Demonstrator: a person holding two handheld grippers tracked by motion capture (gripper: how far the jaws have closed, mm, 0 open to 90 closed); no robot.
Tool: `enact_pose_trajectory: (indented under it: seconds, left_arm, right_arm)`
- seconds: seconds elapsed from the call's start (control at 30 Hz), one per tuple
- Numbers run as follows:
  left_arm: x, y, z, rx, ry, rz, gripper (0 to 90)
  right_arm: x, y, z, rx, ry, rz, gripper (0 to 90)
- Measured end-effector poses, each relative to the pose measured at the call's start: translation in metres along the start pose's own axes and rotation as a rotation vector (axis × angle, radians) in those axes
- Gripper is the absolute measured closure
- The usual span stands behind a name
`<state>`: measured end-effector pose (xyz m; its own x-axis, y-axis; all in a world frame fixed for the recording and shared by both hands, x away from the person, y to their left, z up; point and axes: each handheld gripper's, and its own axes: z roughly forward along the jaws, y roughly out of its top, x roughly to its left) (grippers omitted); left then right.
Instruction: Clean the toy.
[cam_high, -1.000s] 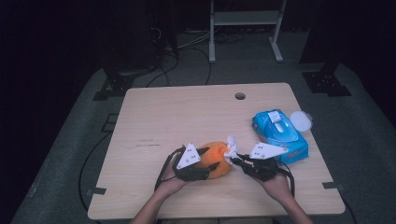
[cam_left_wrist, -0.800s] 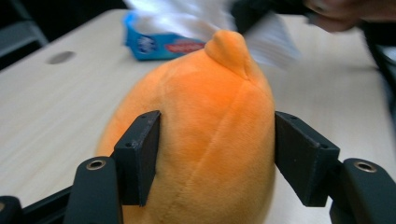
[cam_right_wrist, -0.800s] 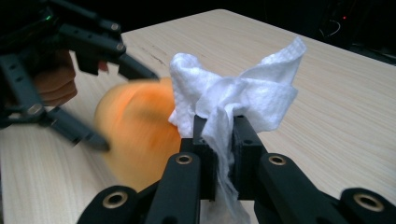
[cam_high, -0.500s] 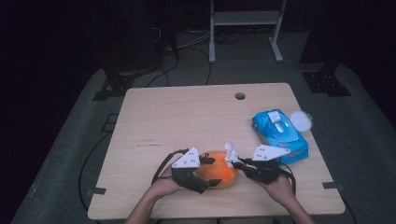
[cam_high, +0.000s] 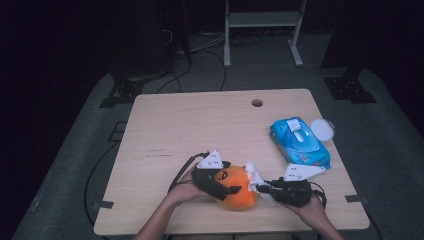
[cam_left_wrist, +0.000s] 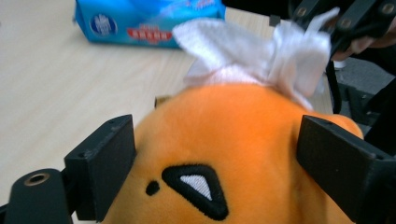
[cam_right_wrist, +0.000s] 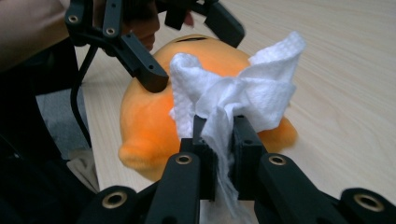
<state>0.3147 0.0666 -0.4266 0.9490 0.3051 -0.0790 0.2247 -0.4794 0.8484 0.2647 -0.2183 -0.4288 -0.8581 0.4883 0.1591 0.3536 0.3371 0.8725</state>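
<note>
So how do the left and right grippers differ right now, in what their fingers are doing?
The right gripper is shut on the white wipe; the left gripper has just been opening, its fingers straddling the orange plush toy. The right one's fingers sit close together, the left one's wide apart. Both meet at the toy near the table's front edge.

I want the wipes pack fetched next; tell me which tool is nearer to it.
Right. The right tool, shut on a white wipe, sits just in front of the blue wipes pack; the left tool is farther left, its jaws around the orange plush toy.
</note>
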Motion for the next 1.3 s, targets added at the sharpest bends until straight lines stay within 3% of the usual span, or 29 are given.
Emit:
enact_pose_trajectory:
  seconds: [0.17,0.2,0.23,0.37,0.5,0.57,0.63,0.77,0.9,1.0,1.07,1.3]
  left_arm:
    - [-0.007,-0.004,0.004,0.031,-0.006,0.045,14.7]
    - [-0.008,-0.005,0.005,0.029,0.021,0.064,19.8]
    - [-0.008,-0.005,0.006,0.023,0.041,0.063,25.7]
    - [-0.009,-0.004,0.003,-0.006,0.047,0.042,42.8]
    - [-0.009,0.002,-0.004,-0.058,0.069,0.034,49.1]
    - [-0.007,0.004,-0.007,-0.066,0.13,0.05,49.3]
    - [-0.001,0.003,-0.01,-0.095,0.185,0.036,49.3]
    - [0.008,0.0,-0.009,-0.137,0.334,0.025,49.3]
    - [0.017,-0.005,-0.004,-0.163,0.42,-0.004,48.8]
    - [0.022,-0.011,-0.002,-0.174,0.407,-0.042,46.4]
    - [0.022,-0.01,-0.004,-0.171,0.391,-0.039,43.5]
    - [0.024,-0.008,-0.012,-0.18,0.349,-0.066,31.5]
  right_arm:
    - [-0.006,-0.011,-0.013,-0.024,-0.01,0.038,81.6]
    - [-0.006,-0.011,-0.015,-0.032,-0.01,0.04,81.6]
    - [-0.007,-0.01,-0.016,-0.042,-0.013,0.041,81.6]
    - [-0.008,-0.01,-0.021,-0.06,-0.02,0.048,81.6]
    - [-0.012,-0.01,-0.026,-0.072,-0.036,0.054,81.5]
    - [-0.016,-0.009,-0.031,-0.082,-0.055,0.058,81.5]
    - [-0.019,-0.01,-0.035,-0.073,-0.082,0.058,81.5]
    - [-0.028,-0.015,-0.034,0.027,-0.176,0.015,81.2]
    - [-0.032,-0.021,-0.027,0.103,-0.239,-0.013,78.6]
    - [-0.035,-0.024,-0.023,0.127,-0.251,-0.008,71.2]
    - [-0.037,-0.025,-0.022,0.129,-0.249,0.001,64.8]
    - [-0.043,-0.027,-0.026,0.059,-0.193,0.042,47.3]
